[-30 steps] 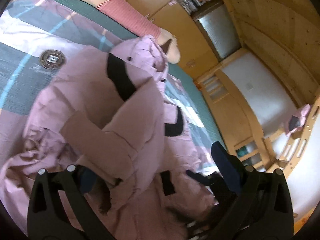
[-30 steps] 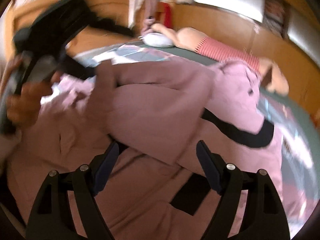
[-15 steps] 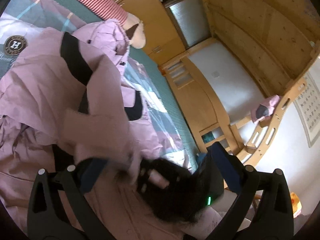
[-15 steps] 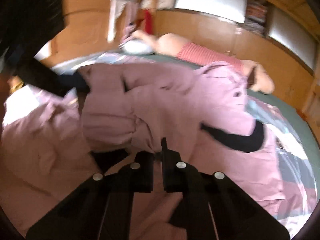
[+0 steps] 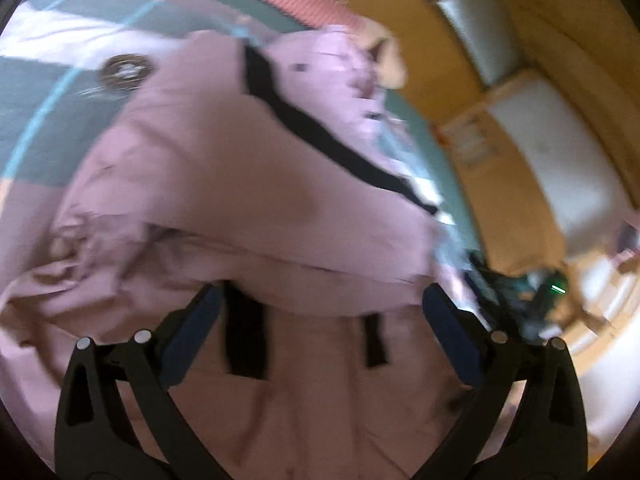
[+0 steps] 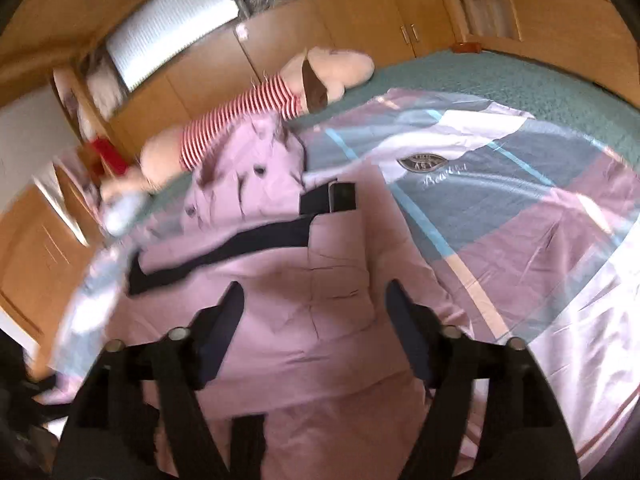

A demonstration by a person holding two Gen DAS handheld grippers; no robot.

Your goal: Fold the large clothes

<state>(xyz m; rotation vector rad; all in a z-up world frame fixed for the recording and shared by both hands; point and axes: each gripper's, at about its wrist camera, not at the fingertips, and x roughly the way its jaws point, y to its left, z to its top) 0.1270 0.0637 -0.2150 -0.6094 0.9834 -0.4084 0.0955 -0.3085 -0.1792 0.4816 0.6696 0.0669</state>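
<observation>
The large pink cotton jacket with black bands (image 6: 320,280) is lying on the patchwork bed cover (image 6: 520,208), its long axis running toward 12 o'clock, while the left gripper (image 5: 320,312) and the right gripper (image 6: 316,308) are hovering wide open, holding nothing.

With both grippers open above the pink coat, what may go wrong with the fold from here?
1. Neither the left gripper nor the right gripper holds the pink coat, so its bulky folded layers may spring open.
2. Its hood lies against the plush toy; dragging could snag it.
</observation>
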